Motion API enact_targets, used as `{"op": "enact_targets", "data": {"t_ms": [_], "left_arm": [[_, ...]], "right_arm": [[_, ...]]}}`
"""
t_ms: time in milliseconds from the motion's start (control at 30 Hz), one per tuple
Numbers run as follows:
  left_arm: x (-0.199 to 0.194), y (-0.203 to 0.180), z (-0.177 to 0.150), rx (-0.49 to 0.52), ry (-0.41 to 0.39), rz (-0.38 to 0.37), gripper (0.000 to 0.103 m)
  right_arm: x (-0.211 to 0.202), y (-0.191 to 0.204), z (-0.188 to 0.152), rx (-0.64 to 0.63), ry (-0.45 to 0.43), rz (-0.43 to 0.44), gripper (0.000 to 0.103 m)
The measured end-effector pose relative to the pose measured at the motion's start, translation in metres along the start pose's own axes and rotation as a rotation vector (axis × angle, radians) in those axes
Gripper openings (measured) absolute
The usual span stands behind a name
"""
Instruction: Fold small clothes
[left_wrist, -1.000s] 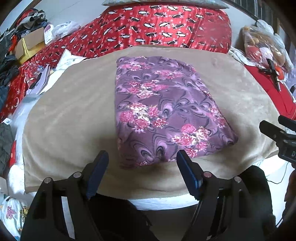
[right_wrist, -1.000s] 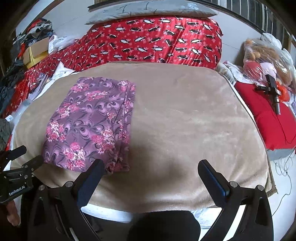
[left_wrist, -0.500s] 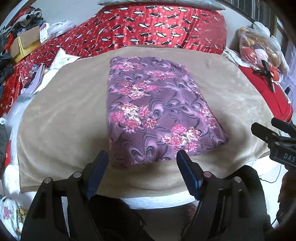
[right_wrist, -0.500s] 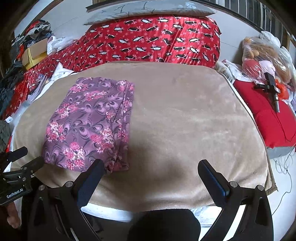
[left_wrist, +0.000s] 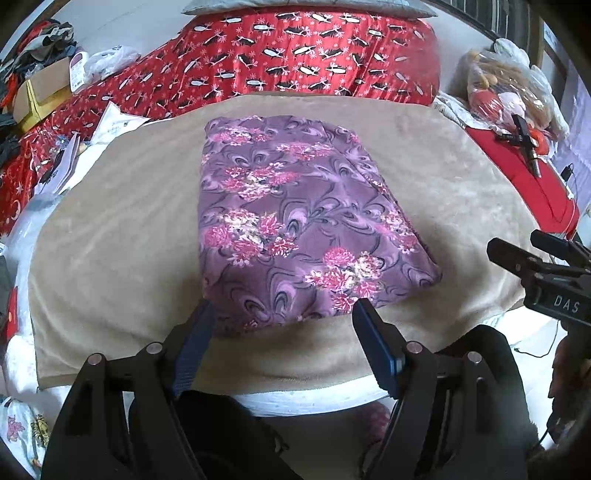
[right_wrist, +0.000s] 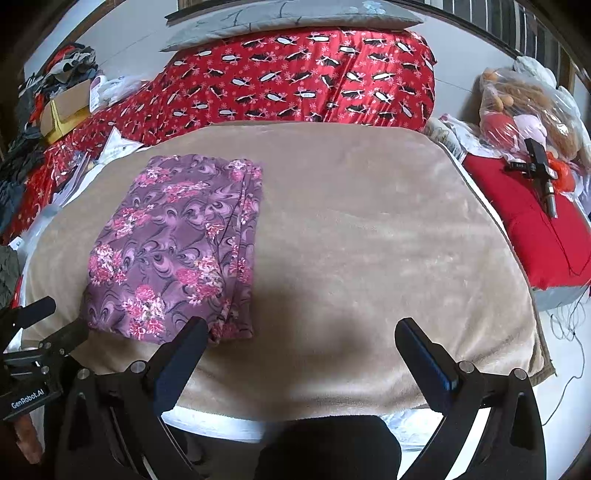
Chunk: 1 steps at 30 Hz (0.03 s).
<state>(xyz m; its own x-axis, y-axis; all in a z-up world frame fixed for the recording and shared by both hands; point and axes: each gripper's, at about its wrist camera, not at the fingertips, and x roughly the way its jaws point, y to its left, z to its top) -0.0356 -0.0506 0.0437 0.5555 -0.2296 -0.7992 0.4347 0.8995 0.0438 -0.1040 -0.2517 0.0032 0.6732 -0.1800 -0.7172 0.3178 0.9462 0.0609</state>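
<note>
While purple floral garment (left_wrist: 295, 221) lies folded, long axis near-to-far, left gripper (left_wrist: 282, 343) hovers nearest, wide, empty; right gripper (right_wrist: 299, 354) wide, empty, off right.

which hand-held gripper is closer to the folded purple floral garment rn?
Left. The left hand-held gripper sits open right at the near edge of the purple floral garment, centred on it. The right hand-held gripper is open over the bare beige blanket, with only its left finger near the garment's corner.

Both wrist views overlook the beige blanket (left_wrist: 436, 166) nearby.
</note>
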Motion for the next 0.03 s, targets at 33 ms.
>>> {"op": "enact_targets", "data": {"t_ms": [33], "left_arm": [[0.0002, -0.0005, -0.0002, 0.002, 0.001, 0.003, 0.076]], "right_arm": [[0.0004, -0.0011, 0.0, 0.006, 0.002, 0.0, 0.102]]}}
